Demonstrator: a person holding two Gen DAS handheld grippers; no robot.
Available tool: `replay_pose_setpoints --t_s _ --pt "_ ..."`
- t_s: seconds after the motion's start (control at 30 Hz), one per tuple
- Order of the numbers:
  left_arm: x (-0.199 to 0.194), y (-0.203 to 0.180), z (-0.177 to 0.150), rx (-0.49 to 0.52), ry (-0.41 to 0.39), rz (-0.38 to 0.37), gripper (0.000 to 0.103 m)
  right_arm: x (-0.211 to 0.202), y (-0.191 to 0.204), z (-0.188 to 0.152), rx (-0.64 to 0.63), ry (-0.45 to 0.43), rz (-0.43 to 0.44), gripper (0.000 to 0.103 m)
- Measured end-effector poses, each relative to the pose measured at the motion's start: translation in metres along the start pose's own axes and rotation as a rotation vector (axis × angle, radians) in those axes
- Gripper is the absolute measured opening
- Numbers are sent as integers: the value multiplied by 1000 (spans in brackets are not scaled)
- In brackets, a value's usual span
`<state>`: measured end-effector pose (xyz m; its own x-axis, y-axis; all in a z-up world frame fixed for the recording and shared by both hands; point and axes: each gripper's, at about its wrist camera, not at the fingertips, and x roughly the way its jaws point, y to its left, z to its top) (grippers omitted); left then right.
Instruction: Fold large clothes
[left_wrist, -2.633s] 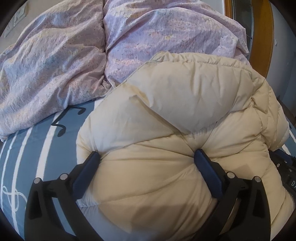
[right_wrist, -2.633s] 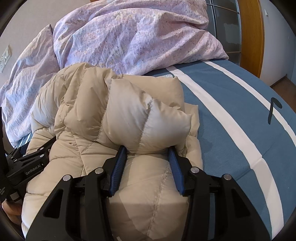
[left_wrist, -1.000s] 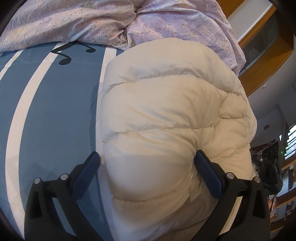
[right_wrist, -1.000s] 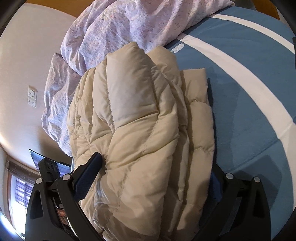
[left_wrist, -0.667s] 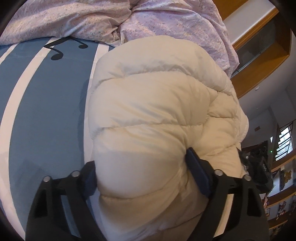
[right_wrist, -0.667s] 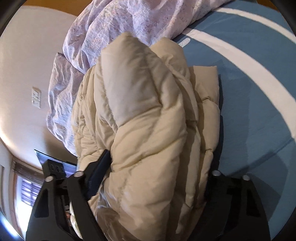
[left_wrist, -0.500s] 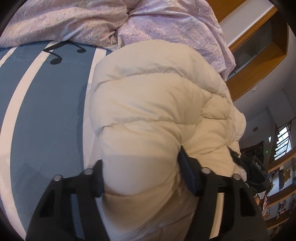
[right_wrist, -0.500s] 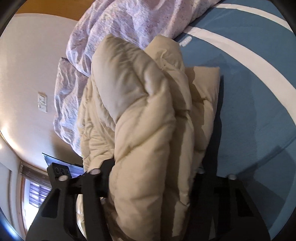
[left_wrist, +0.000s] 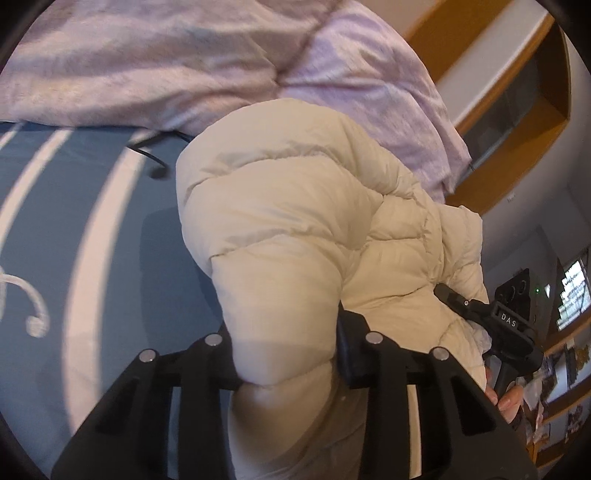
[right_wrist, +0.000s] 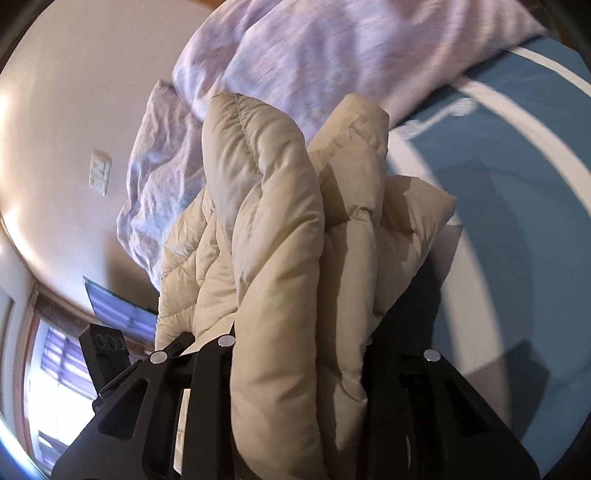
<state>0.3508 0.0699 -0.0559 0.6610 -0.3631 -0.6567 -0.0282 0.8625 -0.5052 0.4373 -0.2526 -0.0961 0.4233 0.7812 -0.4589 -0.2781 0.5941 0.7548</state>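
Cream puffer jacket (left_wrist: 295, 206), bundled in thick folds, bulges up between both grippers above the blue striped bedsheet (left_wrist: 74, 229). The left gripper (left_wrist: 286, 354) has just been closing and now pinches one fat quilted roll, its pads sunk into the padding. The right gripper (right_wrist: 299, 343) has likewise been closing and squeezes several stacked layers (right_wrist: 280, 258); its pads are buried in fabric and cannot be made out. The jacket's lower part is cut off below both views. Its long axis runs away from the grippers toward the crumpled lilac duvet (left_wrist: 166, 62) heaped behind it. In the left view the right gripper's black body (left_wrist: 506, 321) shows past the jacket's far edge, fingers of a hand (left_wrist: 511, 400) beneath it.
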Motion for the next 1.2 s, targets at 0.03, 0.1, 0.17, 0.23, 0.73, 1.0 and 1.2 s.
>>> replay_pose_setpoints --t_s 0.03,0.1,0.17,0.23,0.73,1.0,1.2 --pt "-6 8 3 -10 -10 11 35 12 9 3 -17 14 6 27" --pt "-17 23 7 -29 -28 35 35 31 22 8 -45 36 16 27" --pt "-28 38 11 -42 -45 60 35 49 34 10 -73 57 26 26" --pt "-39 53 16 -54 -62 87 35 65 45 12 -96 74 38 26" --pt "-43 68 17 108 -123 396 81 50 66 -1 -264 -36 -303 72" --pt "-56 45 37 167 -237 532 90 43 139 -2 -491 -180 -380 72" --pt "-37 25 55 219 -238 606 90 91 165 6 -578 -175 -445 69"
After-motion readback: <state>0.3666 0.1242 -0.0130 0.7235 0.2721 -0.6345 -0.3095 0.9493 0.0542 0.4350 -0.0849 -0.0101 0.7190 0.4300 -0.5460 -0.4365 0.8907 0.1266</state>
